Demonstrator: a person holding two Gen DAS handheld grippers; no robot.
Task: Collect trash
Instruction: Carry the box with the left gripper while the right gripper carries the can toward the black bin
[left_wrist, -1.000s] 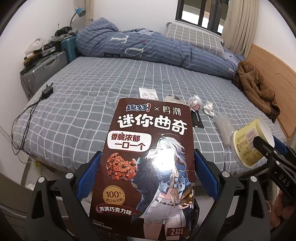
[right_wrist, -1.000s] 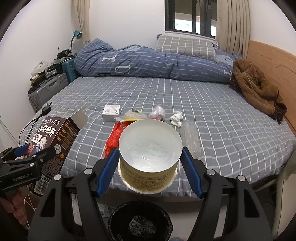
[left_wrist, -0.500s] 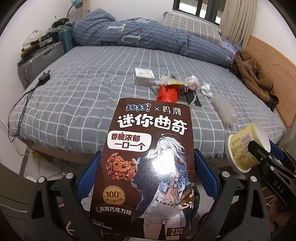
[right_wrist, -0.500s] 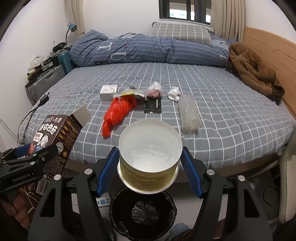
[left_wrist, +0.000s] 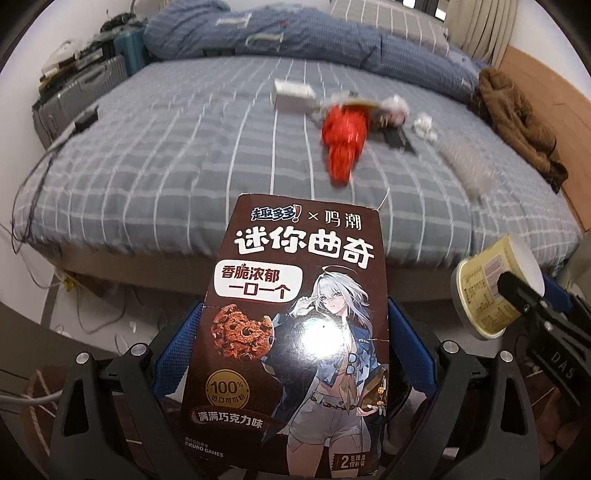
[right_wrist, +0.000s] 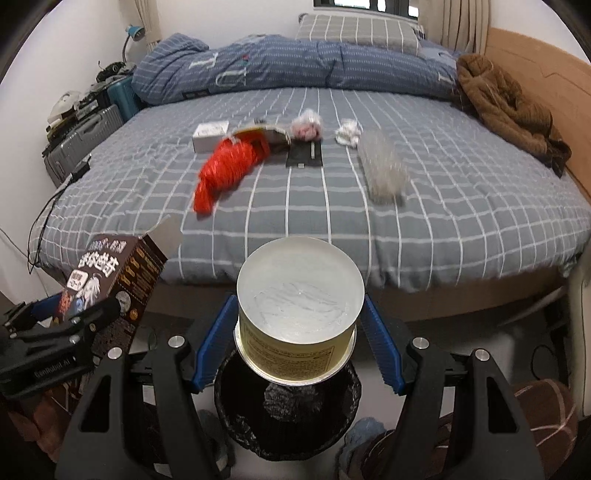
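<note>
Right wrist view: we've got the round yellow paper tub (right_wrist: 298, 314) clamped in the right gripper (right_wrist: 298, 325) right above the black-lined bin (right_wrist: 286, 413), left gripper (left_wrist: 291, 354) pinching the brown cardboard cookie box (left_wrist: 295, 332), so next we let both drop.

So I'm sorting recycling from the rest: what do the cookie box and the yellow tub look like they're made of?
Cookie box: apparently glossy printed cardboard; light glares off its front and a plain folded flap shows in the right wrist view. Yellow tub: probably coated paper or thin plastic, with a printed label wall and dull whitish inside; I can't tell which.
</note>
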